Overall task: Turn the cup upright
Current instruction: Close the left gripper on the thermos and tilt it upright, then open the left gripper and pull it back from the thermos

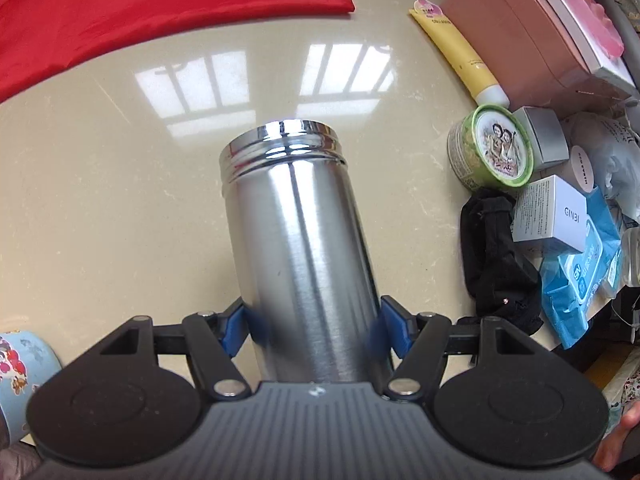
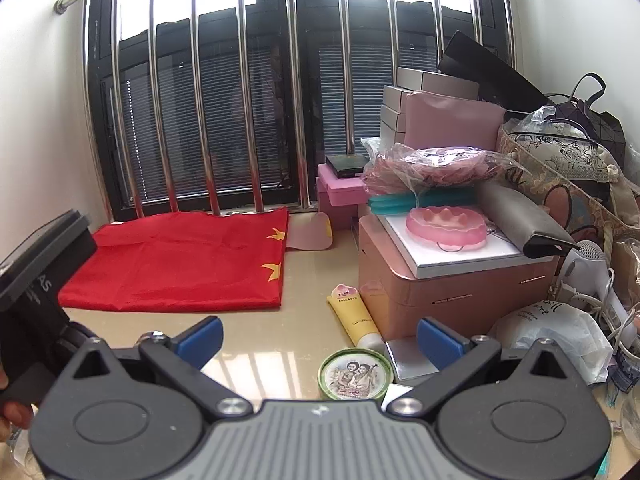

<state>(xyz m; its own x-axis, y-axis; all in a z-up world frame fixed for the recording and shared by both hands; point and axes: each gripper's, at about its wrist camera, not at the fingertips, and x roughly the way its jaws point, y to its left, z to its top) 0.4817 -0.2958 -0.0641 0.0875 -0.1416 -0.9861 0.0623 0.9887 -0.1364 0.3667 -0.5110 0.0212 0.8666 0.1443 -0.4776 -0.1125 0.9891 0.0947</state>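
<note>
Glossy beige worktop (image 1: 120,184) carries clutter along its right edge. Left gripper (image 1: 316,326) clamps the steel cup (image 1: 296,232) near its base, long axis running straight ahead, threaded mouth farthest away (tilted, not yet upright). Right gripper (image 2: 318,338) hangs open, empty.

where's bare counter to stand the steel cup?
Bare counter lies ahead and left of the steel cup in the left claw, bordered by the red flag. Crowded right: yellow tube, green tin, black cloth.
</note>
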